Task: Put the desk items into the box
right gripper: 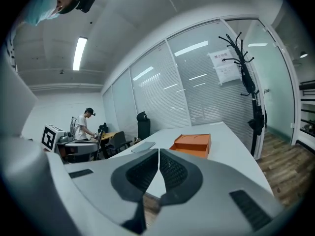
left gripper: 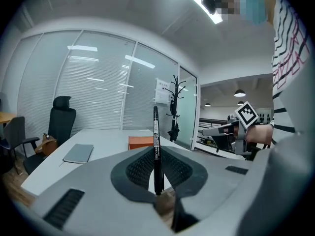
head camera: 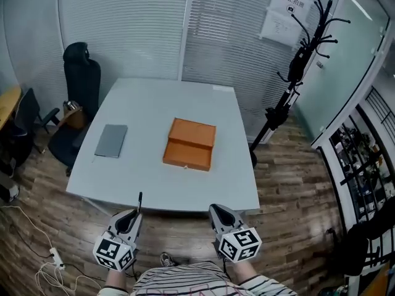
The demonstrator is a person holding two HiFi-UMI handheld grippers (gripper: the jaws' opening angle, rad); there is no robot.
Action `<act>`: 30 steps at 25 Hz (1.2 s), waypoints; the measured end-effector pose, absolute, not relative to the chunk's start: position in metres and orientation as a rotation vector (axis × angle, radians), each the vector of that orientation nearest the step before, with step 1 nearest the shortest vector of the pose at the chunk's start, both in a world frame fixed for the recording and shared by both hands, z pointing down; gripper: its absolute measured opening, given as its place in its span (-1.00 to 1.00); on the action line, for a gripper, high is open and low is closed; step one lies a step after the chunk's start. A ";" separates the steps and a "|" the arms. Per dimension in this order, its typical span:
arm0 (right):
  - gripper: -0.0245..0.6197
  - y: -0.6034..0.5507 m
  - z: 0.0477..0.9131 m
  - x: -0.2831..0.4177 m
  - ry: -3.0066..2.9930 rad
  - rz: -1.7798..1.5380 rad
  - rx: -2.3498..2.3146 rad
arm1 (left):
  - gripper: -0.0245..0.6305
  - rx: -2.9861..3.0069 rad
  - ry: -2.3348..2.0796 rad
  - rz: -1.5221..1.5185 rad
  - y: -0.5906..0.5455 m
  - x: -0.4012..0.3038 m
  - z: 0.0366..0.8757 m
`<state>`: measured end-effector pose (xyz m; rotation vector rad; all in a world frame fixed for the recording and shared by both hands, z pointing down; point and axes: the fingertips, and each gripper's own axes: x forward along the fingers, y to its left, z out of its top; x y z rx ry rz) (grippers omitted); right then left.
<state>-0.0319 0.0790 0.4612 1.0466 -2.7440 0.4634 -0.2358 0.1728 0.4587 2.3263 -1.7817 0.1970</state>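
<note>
Two grippers are hanging low in front of the person's striped shirt, short of the near edge of the white rectangular table (head camera: pixel 154 103); neither is reaching over it yet.

The left gripper (left gripper: pixel 156 156) is clamping a slim black pen (left gripper: pixel 156 132) between its ribbed pads; the pen is standing upright, gripped near its lower end, so most of its length is sticking up clear of the jaws; my guess is that's for tipping it down into the box.

The right gripper (right gripper: pixel 158 157) is riding with its jaws together and nothing between them; it's looking free for the next item.

The flat orange cardboard box (head camera: pixel 189 143) is sitting near the middle of the table and looking open, lid folded back on the far side; that's leaving a clear drop from above.

The thin grey notebook (head camera: pixel 112 140) is lying flat to the box's left, well apart from it, not yet packed.

My read: the pen is heading for the box and the notebook is waiting.

Risk: with the grip that low, the pen could be pivoting in the pads if it's knocking the box wall.
</note>
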 end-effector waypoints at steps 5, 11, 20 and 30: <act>-0.84 0.073 0.461 -0.045 -2.721 0.479 1.142 | -0.75 2.401 -1.695 0.245 0.149 -0.255 0.461; -0.84 0.063 0.468 -0.045 -2.687 0.497 1.231 | -0.75 2.495 -1.597 0.298 0.114 -0.257 0.465; -0.84 0.022 0.475 -0.038 -2.676 0.504 1.257 | -0.75 2.553 -1.549 0.385 0.050 -0.251 0.471; -0.84 -0.045 0.475 -0.027 -2.679 0.513 1.272 | -0.75 2.614 -1.489 0.558 -0.038 -0.239 0.479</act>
